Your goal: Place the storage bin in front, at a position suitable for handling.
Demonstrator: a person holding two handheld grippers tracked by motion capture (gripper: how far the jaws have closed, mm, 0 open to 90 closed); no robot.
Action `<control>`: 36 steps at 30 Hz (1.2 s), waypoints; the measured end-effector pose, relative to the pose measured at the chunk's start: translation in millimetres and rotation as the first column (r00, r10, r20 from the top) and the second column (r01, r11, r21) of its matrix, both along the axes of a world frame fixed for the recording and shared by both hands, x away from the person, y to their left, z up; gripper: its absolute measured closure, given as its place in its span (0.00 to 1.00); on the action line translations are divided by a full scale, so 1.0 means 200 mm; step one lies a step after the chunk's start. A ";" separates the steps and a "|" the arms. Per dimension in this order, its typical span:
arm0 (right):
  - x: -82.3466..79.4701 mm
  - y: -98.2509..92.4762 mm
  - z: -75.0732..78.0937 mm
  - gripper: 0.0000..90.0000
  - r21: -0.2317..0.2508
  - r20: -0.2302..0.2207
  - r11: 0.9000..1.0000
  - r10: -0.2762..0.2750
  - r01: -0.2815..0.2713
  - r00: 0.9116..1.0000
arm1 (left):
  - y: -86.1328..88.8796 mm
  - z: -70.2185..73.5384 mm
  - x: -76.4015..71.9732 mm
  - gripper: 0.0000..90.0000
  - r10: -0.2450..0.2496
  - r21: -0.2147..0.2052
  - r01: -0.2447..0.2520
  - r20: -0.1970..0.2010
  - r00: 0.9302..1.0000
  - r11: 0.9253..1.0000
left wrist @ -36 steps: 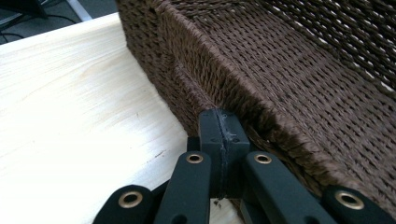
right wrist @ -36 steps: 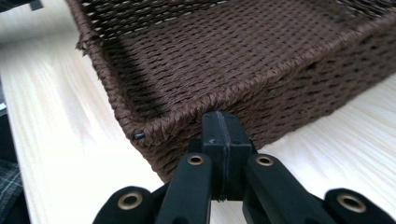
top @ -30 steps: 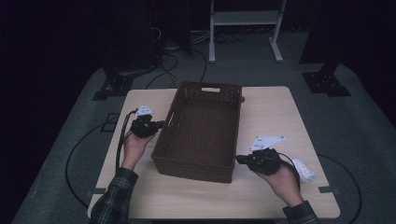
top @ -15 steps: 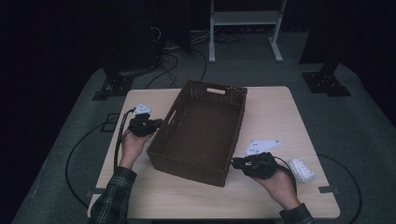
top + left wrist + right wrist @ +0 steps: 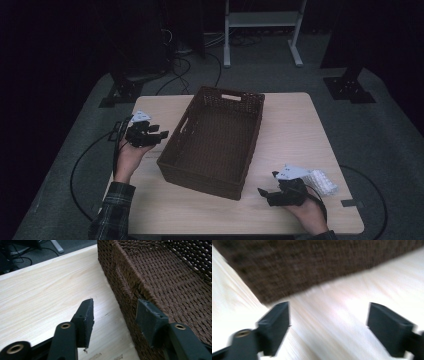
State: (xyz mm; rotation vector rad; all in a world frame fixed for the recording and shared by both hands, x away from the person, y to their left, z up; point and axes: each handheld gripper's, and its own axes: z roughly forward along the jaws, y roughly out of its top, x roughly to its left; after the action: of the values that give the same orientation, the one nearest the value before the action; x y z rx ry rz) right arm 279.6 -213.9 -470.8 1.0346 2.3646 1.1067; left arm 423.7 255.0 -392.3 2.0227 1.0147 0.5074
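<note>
The brown woven basket (image 5: pixel 215 140) sits askew in the middle of the wooden table (image 5: pixel 300 130). The left gripper (image 5: pixel 159 136), jaws just opened and released, is beside its left wall; the left gripper view shows the rim's handle slot (image 5: pixel 125 281) just beyond the pads. The right gripper (image 5: pixel 265 194), jaws spread wide and empty, has just opened near the basket's front corner, blurred in its own view.

Left tool (image 5: pixel 159 135) jaws just opening, nothing gripped, right tool (image 5: pixel 263 192) likewise
</note>
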 end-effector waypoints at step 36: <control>0.01 0.01 -0.17 0.02 -0.051 -0.060 0.998 -0.046 0.043 0.997 | -0.17 0.01 -0.10 0.56 -0.093 0.082 0.105 -0.140 0.986 0.991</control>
State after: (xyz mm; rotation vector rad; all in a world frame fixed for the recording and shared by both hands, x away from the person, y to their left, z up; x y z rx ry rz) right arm 280.7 -211.5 -504.6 1.1133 2.3911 1.0085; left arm 403.8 221.5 -389.5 2.2003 0.9808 0.3712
